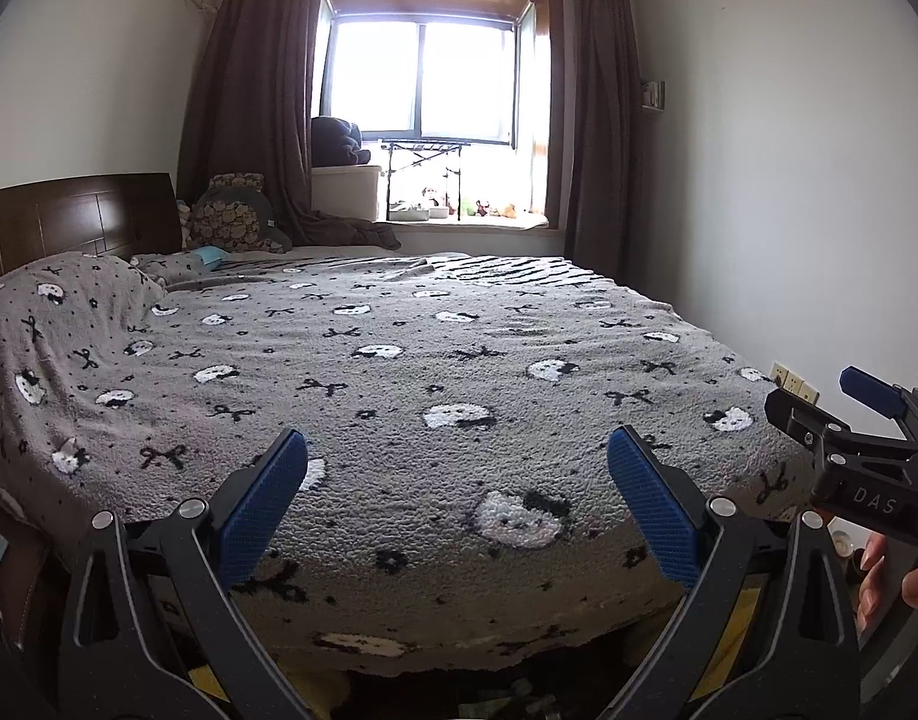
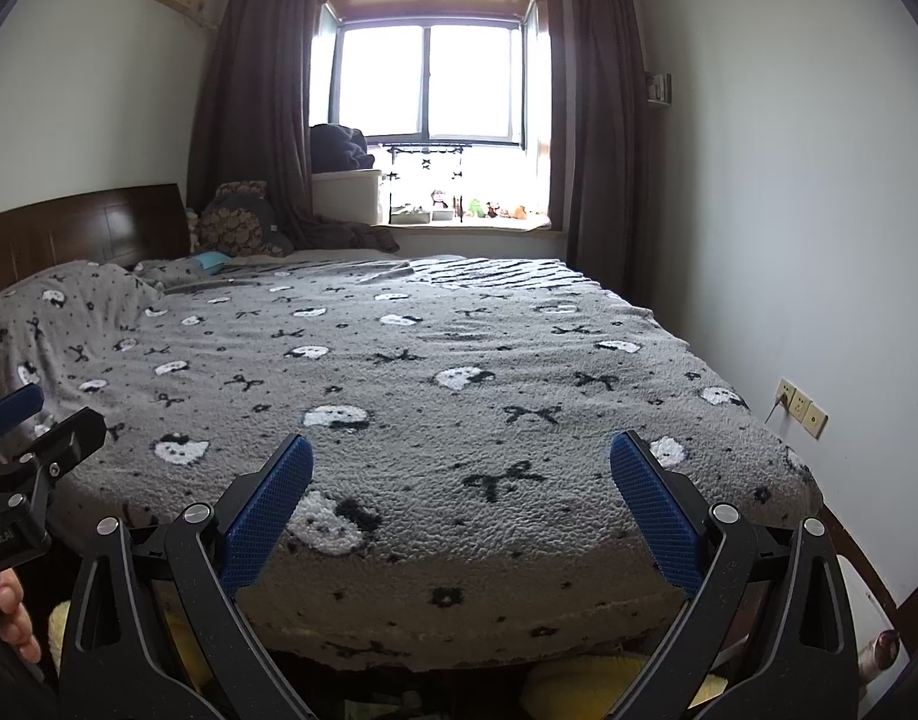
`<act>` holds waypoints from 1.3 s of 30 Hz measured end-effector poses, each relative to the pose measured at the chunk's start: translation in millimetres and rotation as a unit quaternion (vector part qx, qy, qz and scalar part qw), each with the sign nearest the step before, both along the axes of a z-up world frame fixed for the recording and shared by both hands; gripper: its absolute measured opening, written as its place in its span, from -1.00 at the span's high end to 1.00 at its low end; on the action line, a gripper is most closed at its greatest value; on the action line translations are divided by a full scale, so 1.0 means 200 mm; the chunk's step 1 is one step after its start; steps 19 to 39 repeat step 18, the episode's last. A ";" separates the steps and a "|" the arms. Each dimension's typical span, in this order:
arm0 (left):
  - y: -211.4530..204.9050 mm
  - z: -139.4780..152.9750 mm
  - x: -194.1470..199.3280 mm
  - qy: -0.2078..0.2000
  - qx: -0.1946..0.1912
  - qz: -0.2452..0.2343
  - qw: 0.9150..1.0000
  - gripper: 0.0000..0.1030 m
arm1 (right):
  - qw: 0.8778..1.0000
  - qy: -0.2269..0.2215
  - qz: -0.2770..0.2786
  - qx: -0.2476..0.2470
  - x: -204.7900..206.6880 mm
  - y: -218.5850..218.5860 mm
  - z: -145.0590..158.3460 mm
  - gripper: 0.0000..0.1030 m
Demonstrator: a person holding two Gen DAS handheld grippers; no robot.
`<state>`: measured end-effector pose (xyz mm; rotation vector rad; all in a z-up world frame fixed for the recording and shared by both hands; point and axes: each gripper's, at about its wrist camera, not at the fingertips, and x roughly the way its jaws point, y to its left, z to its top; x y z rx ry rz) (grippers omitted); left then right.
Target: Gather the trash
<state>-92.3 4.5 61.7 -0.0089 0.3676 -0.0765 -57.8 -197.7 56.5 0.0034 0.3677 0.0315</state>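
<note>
Both views look over the foot of a bed with a grey blanket [image 1: 435,360] printed with white cats and black bows. My left gripper [image 1: 458,438] is open above the blanket's near edge, nothing between its blue pads [image 1: 261,504]. My right gripper [image 2: 462,441] is open in the same way, and its side shows at the left wrist view's right edge [image 1: 819,399]. The left gripper [image 2: 57,411] shows at the right wrist view's left edge. A small light-blue item [image 1: 210,257] [image 2: 210,262] lies far off by the pillows; what it is cannot be told.
A dark wooden headboard [image 1: 81,222] and patterned cushions [image 1: 231,216] stand at the far left. A window sill [image 1: 471,222] with small toys and brown curtains [image 1: 249,120] lies beyond. White wall with sockets [image 2: 801,408] runs close on the right. Something yellow [image 2: 579,690] sits below the bed's edge.
</note>
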 end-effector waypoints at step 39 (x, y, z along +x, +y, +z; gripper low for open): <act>0.02 -0.03 0.04 0.023 -0.002 0.013 1.000 -0.84 | 1.000 0.004 0.000 0.002 0.00 -0.01 -0.02 -0.93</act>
